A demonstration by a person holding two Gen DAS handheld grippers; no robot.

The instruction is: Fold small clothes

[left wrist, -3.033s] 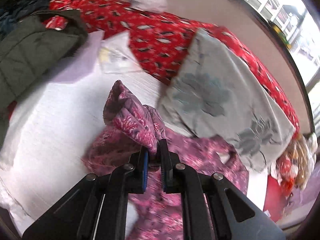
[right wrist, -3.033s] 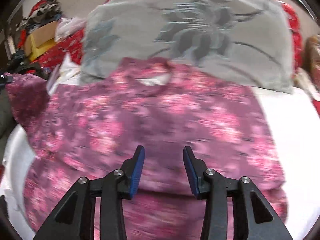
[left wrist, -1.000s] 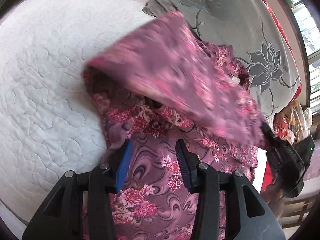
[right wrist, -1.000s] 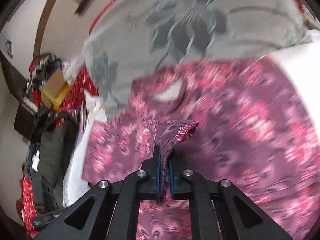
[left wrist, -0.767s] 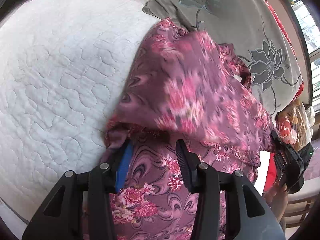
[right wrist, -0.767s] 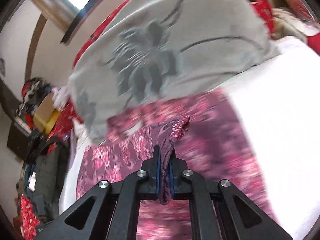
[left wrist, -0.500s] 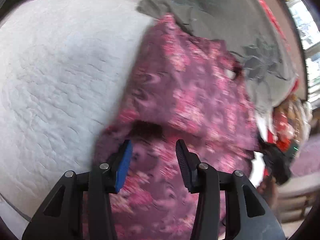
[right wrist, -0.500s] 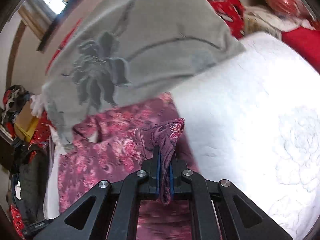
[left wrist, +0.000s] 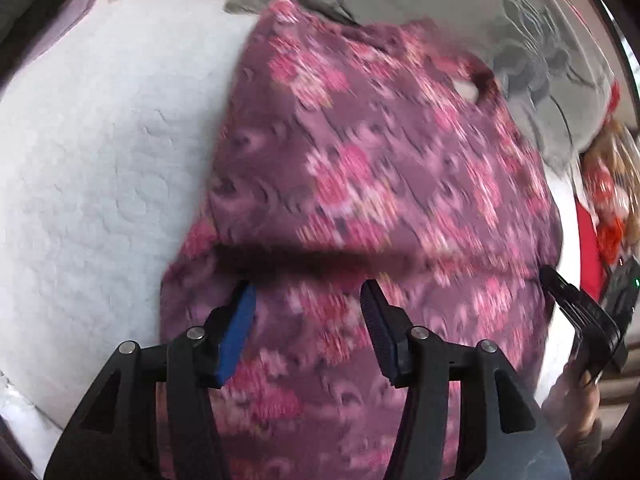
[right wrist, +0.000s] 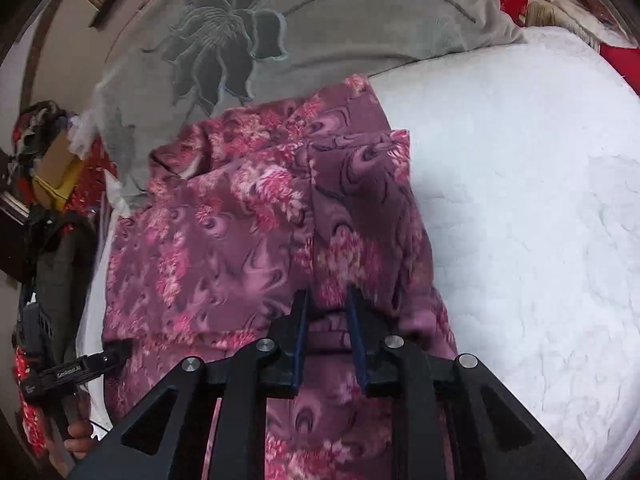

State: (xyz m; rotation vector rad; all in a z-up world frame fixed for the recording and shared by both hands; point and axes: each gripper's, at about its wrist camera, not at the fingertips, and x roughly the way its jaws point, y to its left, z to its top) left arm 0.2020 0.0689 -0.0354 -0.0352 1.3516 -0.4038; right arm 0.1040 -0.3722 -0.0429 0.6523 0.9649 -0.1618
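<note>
The purple floral garment [right wrist: 256, 232] lies on the white quilt [right wrist: 520, 208], its far edge touching the grey flowered pillow [right wrist: 304, 24]. A folded flap lies across its upper part (the left wrist view is blurred). The right gripper [right wrist: 327, 320] is at the garment's right edge with its jaws parted, nothing clamped between them. The left gripper [left wrist: 306, 312] hovers over the near part of the cloth, jaws spread wide and holding nothing.
</note>
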